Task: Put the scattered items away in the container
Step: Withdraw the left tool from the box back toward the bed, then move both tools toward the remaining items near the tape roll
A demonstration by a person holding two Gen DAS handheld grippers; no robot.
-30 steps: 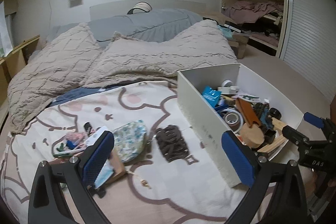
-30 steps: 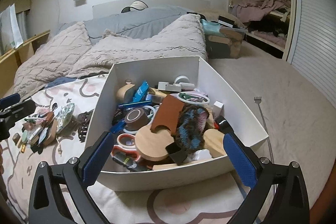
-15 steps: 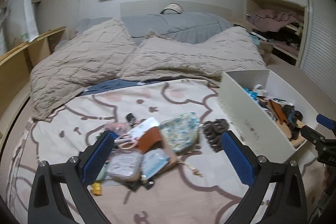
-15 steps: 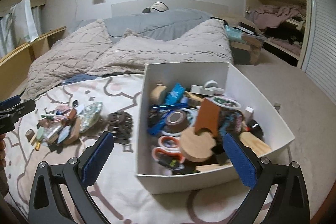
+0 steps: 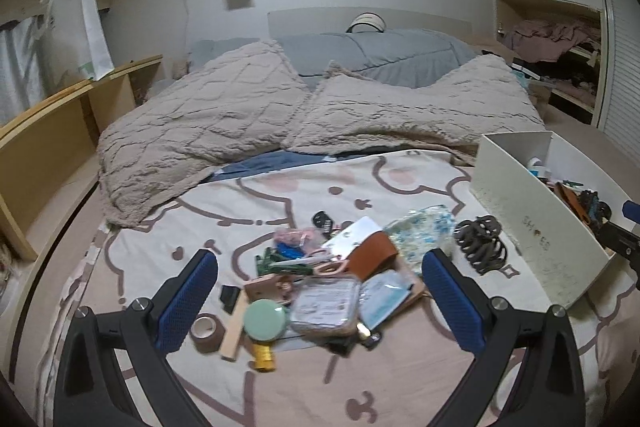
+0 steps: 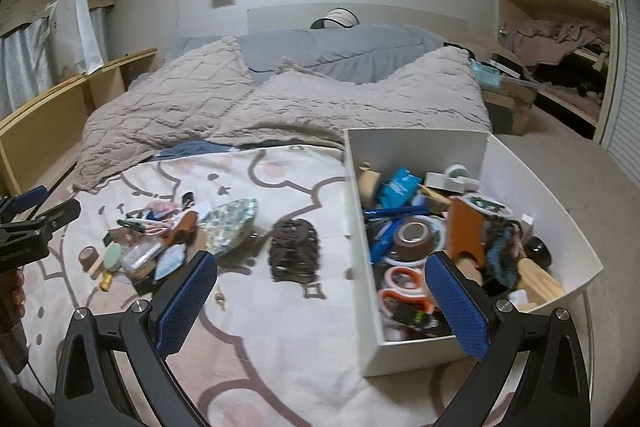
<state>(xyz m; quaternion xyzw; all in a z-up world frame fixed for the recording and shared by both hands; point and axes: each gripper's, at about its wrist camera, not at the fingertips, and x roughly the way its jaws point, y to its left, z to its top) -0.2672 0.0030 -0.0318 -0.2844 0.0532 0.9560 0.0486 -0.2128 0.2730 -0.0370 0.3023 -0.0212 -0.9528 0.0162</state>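
A pile of scattered small items (image 5: 320,287) lies on the cartoon-print blanket: a brown tape roll (image 5: 207,333), a green round lid (image 5: 266,319), a clear packet (image 5: 325,305), a floral pouch (image 5: 420,233) and a dark hair claw (image 5: 482,243). The white box (image 6: 476,147) at the right holds several items. My left gripper (image 5: 320,307) is open and empty, just above the pile. My right gripper (image 6: 322,303) is open and empty, over the blanket at the box's left wall. The pile (image 6: 148,243) and hair claw (image 6: 294,251) also show in the right wrist view.
Beige quilted covers (image 5: 280,115) and a grey duvet (image 5: 380,59) lie behind the blanket. A wooden shelf (image 5: 60,131) runs along the left. A closet with clothes (image 5: 552,43) is at the far right. Carpet floor (image 6: 560,179) lies right of the box.
Both grippers have swung left. The left one has moved from beside the box to over the pile. The box now sits to the right in the right wrist view.
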